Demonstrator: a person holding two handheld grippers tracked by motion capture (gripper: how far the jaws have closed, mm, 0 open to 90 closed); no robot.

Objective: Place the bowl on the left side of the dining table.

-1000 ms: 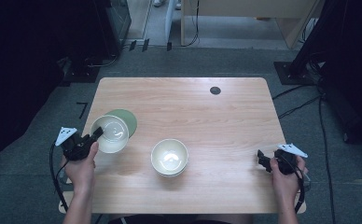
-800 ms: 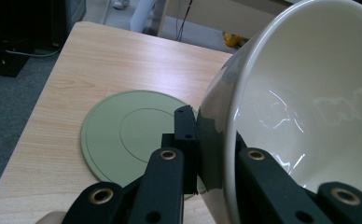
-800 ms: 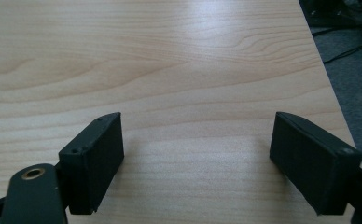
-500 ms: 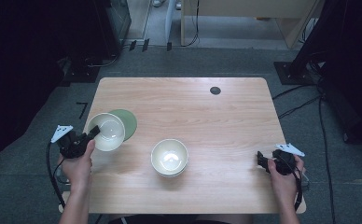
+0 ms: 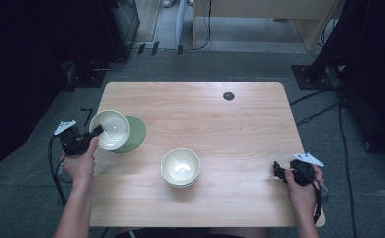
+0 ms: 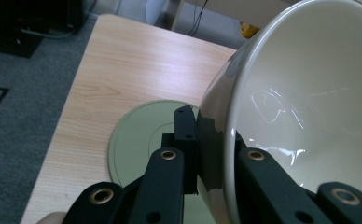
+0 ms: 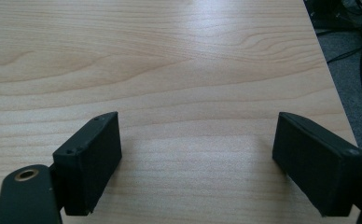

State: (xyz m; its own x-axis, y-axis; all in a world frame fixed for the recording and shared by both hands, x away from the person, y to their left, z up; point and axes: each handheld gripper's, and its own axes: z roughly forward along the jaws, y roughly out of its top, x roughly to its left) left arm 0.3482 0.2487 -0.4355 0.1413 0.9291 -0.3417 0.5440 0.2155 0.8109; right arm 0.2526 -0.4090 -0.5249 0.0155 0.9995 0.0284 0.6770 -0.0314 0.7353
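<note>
A white bowl [image 5: 111,129] hangs tilted over a flat green plate [image 5: 135,135] at the table's left edge. My left gripper [image 5: 97,132] is shut on its near rim. In the left gripper view the jaws pinch the bowl [image 6: 309,93] wall, one jaw outside and one inside, at the left gripper [image 6: 212,140], with the green plate [image 6: 142,144] below. A stack of white bowls [image 5: 180,167] stands at the table's middle front. My right gripper [image 5: 278,171] rests near the front right corner, open, and in its own view the right gripper [image 7: 195,158] has only bare wood between its jaws.
The wooden table [image 5: 240,134] has a small black round hole [image 5: 228,95] toward its back. Its right edge [image 7: 328,70] lies close to my right gripper. Dark floor with cables [image 5: 319,106] surrounds the table.
My left gripper has carried the white bowl leftward, uncovering more of the green plate. The right gripper has stayed in place.
</note>
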